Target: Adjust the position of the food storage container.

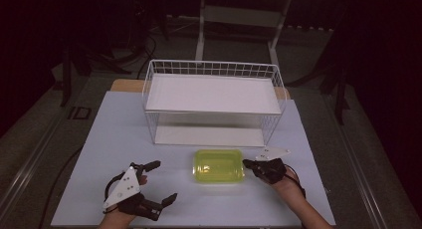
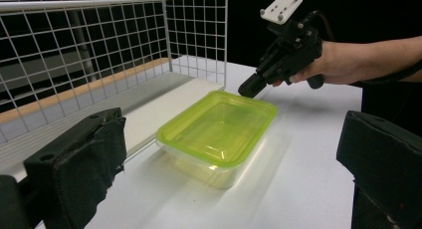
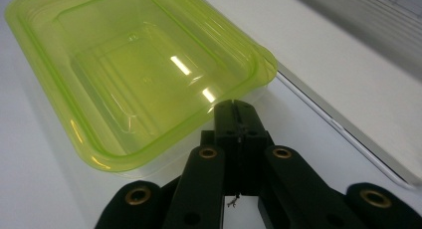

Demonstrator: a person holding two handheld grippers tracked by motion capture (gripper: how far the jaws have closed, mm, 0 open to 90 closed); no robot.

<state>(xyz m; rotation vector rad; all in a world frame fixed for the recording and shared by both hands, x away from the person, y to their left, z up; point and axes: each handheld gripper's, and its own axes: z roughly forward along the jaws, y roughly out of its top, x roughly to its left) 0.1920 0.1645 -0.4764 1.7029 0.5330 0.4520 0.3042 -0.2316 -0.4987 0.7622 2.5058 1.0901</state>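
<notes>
A clear plastic box with a yellow-green lid (image 1: 219, 166) (image 2: 219, 127) (image 3: 139, 64) lies on the white tabletop (image 1: 114, 134), just in front of the wire basket. My right gripper (image 1: 247, 164) (image 2: 247, 87) (image 3: 234, 105) comes from the right with its jaws shut together. Its tips sit at the lid's right rim, and I cannot tell whether they pinch it. My left gripper (image 1: 160, 182) (image 2: 239, 139) rests at the front left, apart from the box. It points at the box, jaws wide open with nothing between them.
A white wire basket (image 1: 214, 68) (image 2: 149, 20) with a white shelf board inside stands at the back middle of the table. Its front side is open toward the box. Dark floor and furniture legs lie beyond the table.
</notes>
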